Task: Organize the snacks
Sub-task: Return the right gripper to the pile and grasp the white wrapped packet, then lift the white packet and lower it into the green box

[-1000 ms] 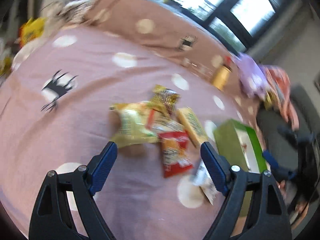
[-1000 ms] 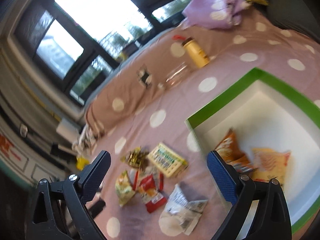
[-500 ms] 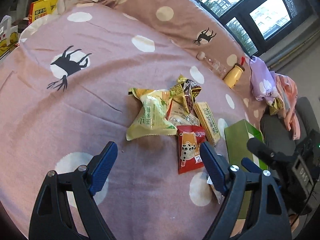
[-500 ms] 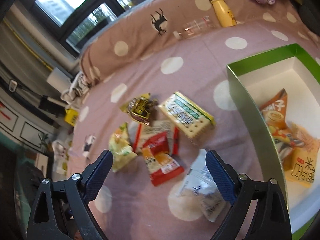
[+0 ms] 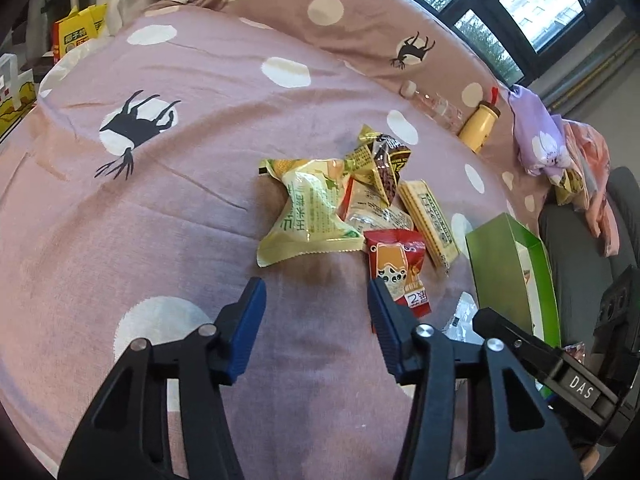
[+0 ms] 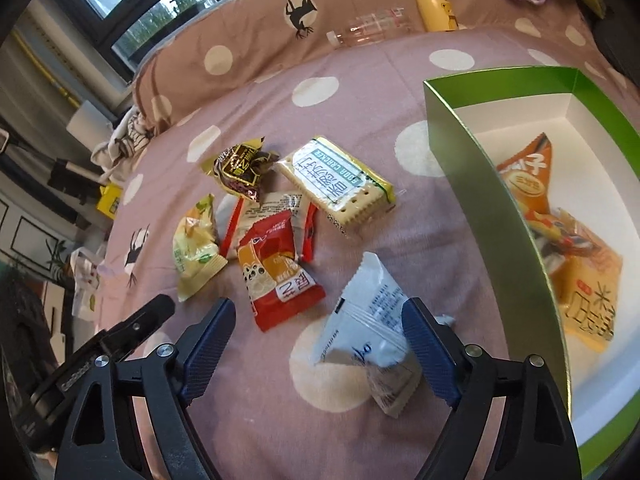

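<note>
While my left claw, jaws just narrowed and empty, hangs short of the pile, my wide right claw straddles the nearer white packet on the bed, beside the green box.

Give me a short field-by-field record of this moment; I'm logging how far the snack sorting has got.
surface: pink polka-dot bedspread
container: green box, white inside, open
already in box: orange packets
still loose: white packet, red packet, cracker pack, pale green packet, dark gold-edged wrapper
left gripper: open, jaws have just been closing, nothing between them
right gripper: open, jaws either side of the white packet, not pressing on it
background: yellow bottle, clear bottle
</note>
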Demonstrator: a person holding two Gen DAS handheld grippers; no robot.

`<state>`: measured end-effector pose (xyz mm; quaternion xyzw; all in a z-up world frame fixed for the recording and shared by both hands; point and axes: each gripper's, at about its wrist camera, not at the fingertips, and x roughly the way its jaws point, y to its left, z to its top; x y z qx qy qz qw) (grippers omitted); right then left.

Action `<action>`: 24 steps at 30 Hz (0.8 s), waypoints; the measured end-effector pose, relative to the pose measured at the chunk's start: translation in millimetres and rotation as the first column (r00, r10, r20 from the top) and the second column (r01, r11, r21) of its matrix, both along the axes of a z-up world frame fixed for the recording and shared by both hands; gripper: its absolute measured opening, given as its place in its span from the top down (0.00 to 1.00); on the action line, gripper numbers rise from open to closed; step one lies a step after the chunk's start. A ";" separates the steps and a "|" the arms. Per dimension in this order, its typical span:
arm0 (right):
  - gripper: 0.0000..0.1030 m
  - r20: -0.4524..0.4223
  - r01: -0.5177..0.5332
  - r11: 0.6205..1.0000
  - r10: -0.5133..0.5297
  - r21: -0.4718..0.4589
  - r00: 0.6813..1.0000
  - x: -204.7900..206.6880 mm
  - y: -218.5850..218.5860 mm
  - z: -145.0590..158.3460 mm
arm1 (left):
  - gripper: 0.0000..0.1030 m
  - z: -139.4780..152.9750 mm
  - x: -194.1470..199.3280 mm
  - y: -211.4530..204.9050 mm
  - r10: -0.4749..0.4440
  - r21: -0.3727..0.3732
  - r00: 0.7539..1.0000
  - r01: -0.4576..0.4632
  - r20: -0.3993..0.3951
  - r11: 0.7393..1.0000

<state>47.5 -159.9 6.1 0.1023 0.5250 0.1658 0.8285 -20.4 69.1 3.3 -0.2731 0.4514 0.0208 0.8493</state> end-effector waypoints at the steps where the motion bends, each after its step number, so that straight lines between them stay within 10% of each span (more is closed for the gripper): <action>1: 0.16 -0.003 0.008 1.000 -0.008 -0.017 1.000 1.7 -1.3 0.8 | 0.50 0.4 -0.1 -0.7 -0.001 -0.001 1.000 0.001 0.002 1.000; 10: 0.18 -0.057 -0.051 0.988 0.042 -0.149 0.997 2.8 7.9 -24.9 | 0.51 1.3 -1.0 -1.3 -0.002 0.001 1.000 0.002 -0.003 1.000; 13: 0.36 -0.097 -0.081 0.994 0.075 -0.069 0.992 -1.7 12.0 -32.4 | 0.51 2.6 -1.2 -1.8 -0.006 0.007 1.000 0.006 0.001 1.000; 24: 0.46 -0.059 -0.170 0.982 0.175 0.075 0.983 0.5 59.3 -12.8 | 0.51 9.2 -9.1 13.3 0.036 0.006 0.999 -0.037 0.024 0.999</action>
